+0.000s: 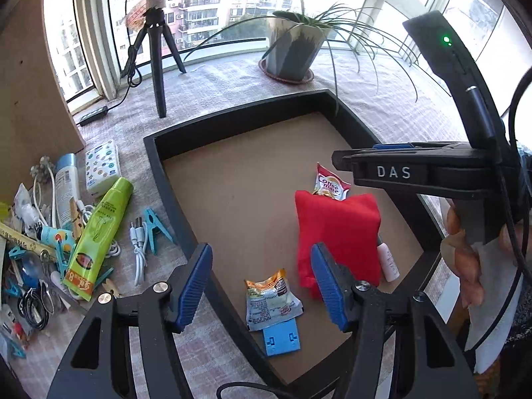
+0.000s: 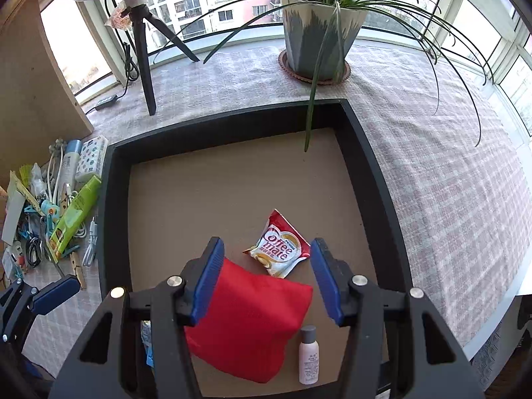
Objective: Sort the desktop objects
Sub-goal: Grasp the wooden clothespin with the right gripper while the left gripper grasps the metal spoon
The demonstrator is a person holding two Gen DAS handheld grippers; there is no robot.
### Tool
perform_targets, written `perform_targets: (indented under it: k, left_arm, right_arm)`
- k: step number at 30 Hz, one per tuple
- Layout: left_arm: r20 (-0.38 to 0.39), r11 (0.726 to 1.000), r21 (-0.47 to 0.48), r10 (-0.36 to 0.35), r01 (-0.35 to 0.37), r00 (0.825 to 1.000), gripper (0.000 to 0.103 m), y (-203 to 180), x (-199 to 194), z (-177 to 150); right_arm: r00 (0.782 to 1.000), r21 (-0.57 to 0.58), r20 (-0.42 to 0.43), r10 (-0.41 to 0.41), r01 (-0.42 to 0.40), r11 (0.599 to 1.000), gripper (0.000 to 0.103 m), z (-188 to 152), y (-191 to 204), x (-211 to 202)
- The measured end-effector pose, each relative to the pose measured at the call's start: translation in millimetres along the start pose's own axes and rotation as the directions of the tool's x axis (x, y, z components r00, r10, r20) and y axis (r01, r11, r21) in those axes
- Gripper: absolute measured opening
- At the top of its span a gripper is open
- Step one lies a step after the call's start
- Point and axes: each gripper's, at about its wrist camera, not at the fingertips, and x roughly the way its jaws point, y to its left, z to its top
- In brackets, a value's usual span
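A black tray with a brown floor holds a red cloth pouch, a Coffee mate sachet, a small pink bottle, an orange-and-white sachet and a blue plastic piece. My left gripper is open and empty above the tray's near left wall. My right gripper is open and empty above the red pouch; its body shows in the left wrist view.
A pile of loose items lies left of the tray: a green tube, a tissue pack, a teal clip, white cables, a white bottle. A tripod and a potted plant stand behind.
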Motion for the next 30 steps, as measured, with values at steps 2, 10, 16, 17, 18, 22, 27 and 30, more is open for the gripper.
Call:
perform_targets:
  k: [2, 10, 16, 17, 18, 22, 27, 30]
  left_arm:
    - [0.006, 1.0, -0.021, 0.021, -0.021, 1.0, 0.057, 14, -3, -4]
    - [-0.008, 0.976, -0.19, 0.103, -0.103, 0.995, 0.051, 89, -15, -29]
    - [-0.045, 0.918, -0.364, 0.151, -0.157, 0.987, 0.046, 154, -18, -63]
    - [-0.051, 0.904, -0.395, 0.155, -0.163, 0.987, 0.046, 164, -17, -69]
    - [-0.061, 0.891, -0.42, 0.16, -0.171, 0.985, 0.045, 174, -16, -74]
    - [-0.079, 0.839, -0.512, 0.167, -0.184, 0.983, 0.043, 201, -12, -91]
    - [-0.085, 0.813, -0.559, 0.142, -0.165, 0.986, 0.043, 213, -4, -98]
    - [-0.09, 0.808, -0.567, 0.131, -0.159, 0.987, 0.043, 213, 3, -97]
  right_arm:
    - [1.0, -0.015, 0.006, 0.024, -0.024, 1.0, 0.053, 0, 10, -3]
    - [0.992, -0.119, 0.009, 0.13, -0.128, 0.985, 0.052, -3, 68, -14]
    - [0.977, -0.234, -0.021, 0.21, -0.209, 0.95, 0.044, -10, 125, -18]
    - [0.975, -0.252, -0.031, 0.22, -0.221, 0.942, 0.044, -12, 134, -16]
    - [0.973, -0.267, -0.042, 0.229, -0.232, 0.935, 0.043, -14, 143, -14]
    - [0.96, -0.313, -0.097, 0.263, -0.28, 0.907, 0.035, -25, 176, -3]
    - [0.945, -0.363, -0.16, 0.286, -0.325, 0.873, 0.033, -37, 210, 15]
    - [0.935, -0.364, -0.2, 0.294, -0.349, 0.864, 0.03, -43, 223, 27]
